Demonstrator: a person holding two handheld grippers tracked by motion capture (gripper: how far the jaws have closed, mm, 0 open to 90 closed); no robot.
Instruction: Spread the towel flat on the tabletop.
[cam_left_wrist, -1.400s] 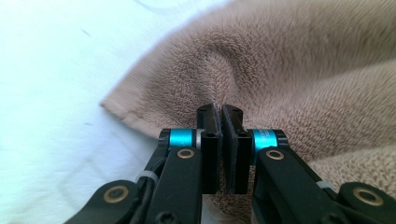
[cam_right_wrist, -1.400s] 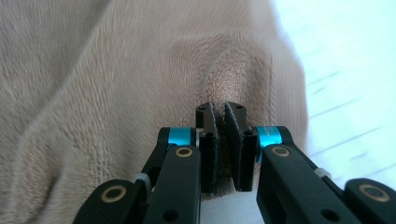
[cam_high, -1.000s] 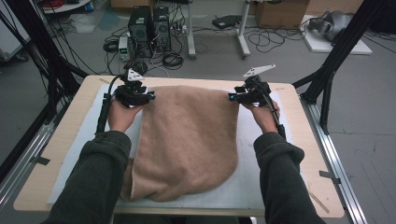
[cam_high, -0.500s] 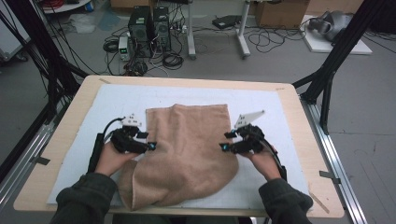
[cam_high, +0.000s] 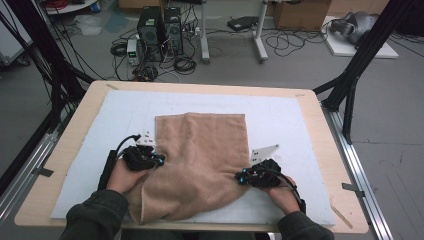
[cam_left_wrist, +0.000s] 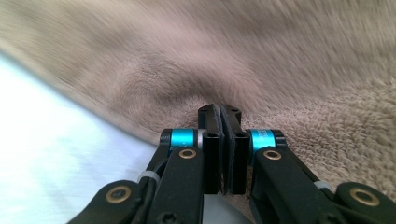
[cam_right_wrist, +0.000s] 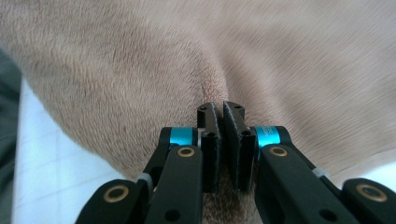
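In the high view, the tan towel (cam_high: 202, 162) lay on the white mat (cam_high: 295, 120) that covered the surface (cam_high: 320, 107), folded so that its far edge ran straight at about the middle of the mat and its near part bunched toward 6 o'clock. A second before, the towel had been spread out flat and long, with both hands up at its far corners; half a second before, the hands had already come back toward the person with the cloth doubled over. Now the left gripper (cam_high: 159, 159) sat at the towel's 9 o'clock edge and the right gripper (cam_high: 241, 177) at its 4 o'clock edge, both low on the cloth.

In the left gripper view, the jaws had just closed and stood together, pinching a ridge of towel (cam_left_wrist: 261, 60) at their tips, with the mat (cam_left_wrist: 51, 154) off toward 8 o'clock.

In the right gripper view, the jaws had likewise just closed, drawn in on a pucker of towel (cam_right_wrist: 140, 60) that creased away toward 12 o'clock.

The fold away from the far edge looked done, and both fresh grips on the side edges suggested that the next fold was about to start.
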